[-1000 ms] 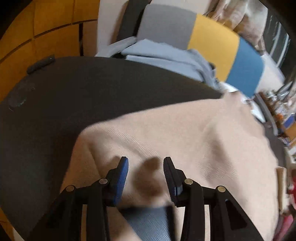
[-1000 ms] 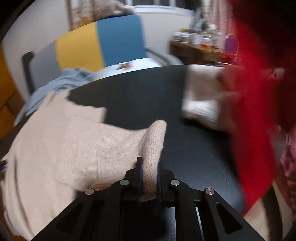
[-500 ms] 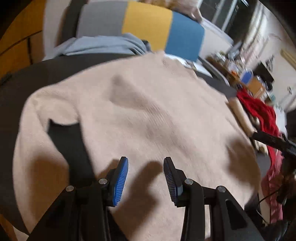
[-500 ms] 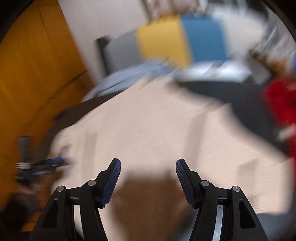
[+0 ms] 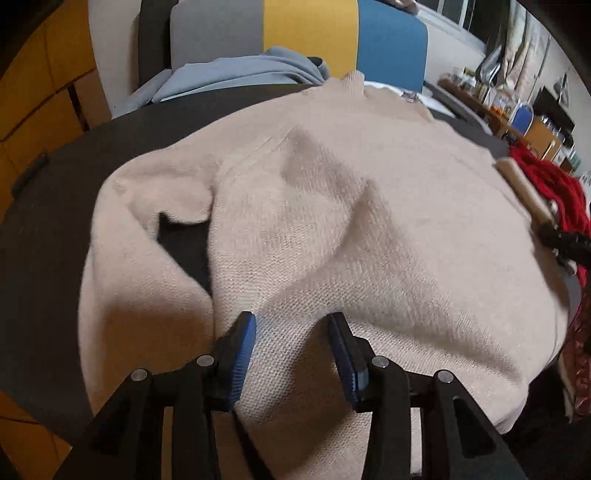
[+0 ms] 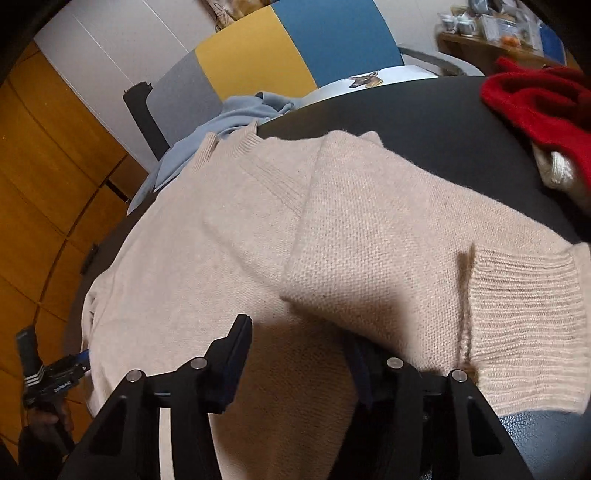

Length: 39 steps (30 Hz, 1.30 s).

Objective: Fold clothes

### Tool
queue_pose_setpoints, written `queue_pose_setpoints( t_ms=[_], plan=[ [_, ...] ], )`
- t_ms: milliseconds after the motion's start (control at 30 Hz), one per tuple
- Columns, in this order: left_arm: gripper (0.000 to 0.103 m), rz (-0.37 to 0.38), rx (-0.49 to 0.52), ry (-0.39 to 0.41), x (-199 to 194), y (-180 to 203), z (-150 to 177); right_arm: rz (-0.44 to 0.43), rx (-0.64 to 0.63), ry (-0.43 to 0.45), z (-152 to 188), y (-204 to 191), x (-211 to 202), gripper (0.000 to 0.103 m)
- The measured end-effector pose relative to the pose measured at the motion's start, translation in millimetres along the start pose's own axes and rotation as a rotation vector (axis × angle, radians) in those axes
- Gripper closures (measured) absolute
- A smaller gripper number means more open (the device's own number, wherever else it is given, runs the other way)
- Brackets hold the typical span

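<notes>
A dark round tabletop carries nearly everything in view. Spread across most of it lies a beige knit sweater, collar toward the far edge, hem toward the near edge. In the right wrist view one sleeve is folded across the body of the sweater, and its ribbed cuff ends near the right-hand edge of the tabletop. In the left wrist view the other sleeve bends away from the body at the left, leaving a patch of bare tabletop showing between the two.

Behind the tabletop stands a chair with a back in grey, yellow and blue panels, and a light blue garment is draped on its seat, just beyond the sweater's collar. A red knit garment lies at the right side of the tabletop, apart from the sweater.

The left gripper is at the sweater's near hem, its blue-padded jaws spread wide with fabric lying flat between them and nothing pinched. The right gripper also stands wide apart above the sweater's lower part; its right finger is partly hidden under the folded sleeve, and it holds nothing.
</notes>
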<state>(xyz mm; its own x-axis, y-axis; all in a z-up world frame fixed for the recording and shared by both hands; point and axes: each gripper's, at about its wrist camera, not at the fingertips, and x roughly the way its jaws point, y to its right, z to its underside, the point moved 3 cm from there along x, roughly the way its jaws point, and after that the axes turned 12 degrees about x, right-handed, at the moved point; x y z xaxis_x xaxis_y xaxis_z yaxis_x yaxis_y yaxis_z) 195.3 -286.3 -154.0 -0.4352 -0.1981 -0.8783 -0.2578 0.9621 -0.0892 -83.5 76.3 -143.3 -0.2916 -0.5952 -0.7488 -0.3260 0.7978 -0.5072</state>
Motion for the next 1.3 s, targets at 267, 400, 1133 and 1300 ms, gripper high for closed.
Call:
queue_pose_setpoints(
  t_ms=[267,400,1133,1300],
  plan=[
    [0.061,0.049,-0.056,-0.036,-21,-8,27,0.197,-0.182,0.041,-12,-10,16,0.046],
    [0.061,0.125,-0.174,0.037,-35,-27,29,0.166,-0.215,0.05,-5,-33,17,0.038],
    [0.056,-0.127,-0.372,-0.002,-52,-100,80,0.043,-0.429,-0.003,30,-146,79,0.013],
    [0.048,-0.186,-0.297,-0.05,-37,-82,83,0.037,-0.455,-0.012,33,-148,101,0.003]
  ],
)
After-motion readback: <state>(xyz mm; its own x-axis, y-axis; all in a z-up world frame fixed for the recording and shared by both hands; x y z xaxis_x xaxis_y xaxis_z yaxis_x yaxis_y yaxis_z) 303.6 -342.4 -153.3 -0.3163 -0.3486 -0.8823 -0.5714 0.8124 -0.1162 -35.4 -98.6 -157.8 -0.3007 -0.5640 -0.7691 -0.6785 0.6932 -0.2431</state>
